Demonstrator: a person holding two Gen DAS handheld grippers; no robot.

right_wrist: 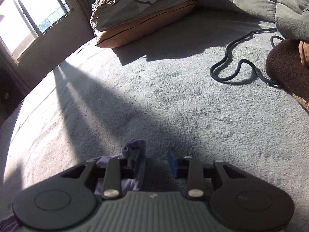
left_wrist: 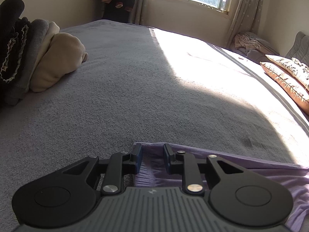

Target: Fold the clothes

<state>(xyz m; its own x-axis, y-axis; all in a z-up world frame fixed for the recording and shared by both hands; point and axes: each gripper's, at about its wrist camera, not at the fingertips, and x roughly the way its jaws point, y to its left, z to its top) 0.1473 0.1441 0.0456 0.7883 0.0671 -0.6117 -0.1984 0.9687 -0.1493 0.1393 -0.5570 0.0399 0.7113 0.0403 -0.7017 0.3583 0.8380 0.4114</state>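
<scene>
On the bed (left_wrist: 135, 89), a pile of clothes (left_wrist: 38, 58) lies far left, pillows (left_wrist: 285, 77) far right, a garment (left_wrist: 251, 174) near, perhaps flat.

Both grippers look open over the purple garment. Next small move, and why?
Probably close the left gripper on the light purple ribbed garment. Its jaws stand open with the garment's edge lying between and under them on the grey fleece bed cover. The right gripper is open too, purple cloth draped over one finger, not pinched. Neither grips, so no fold can start.

free: wide bed (left_wrist: 125, 89) middle | blocked: folded clothes pile (left_wrist: 44, 58) far left, pillows (right_wrist: 143, 19) ahead, black cord (right_wrist: 237, 65) right
</scene>
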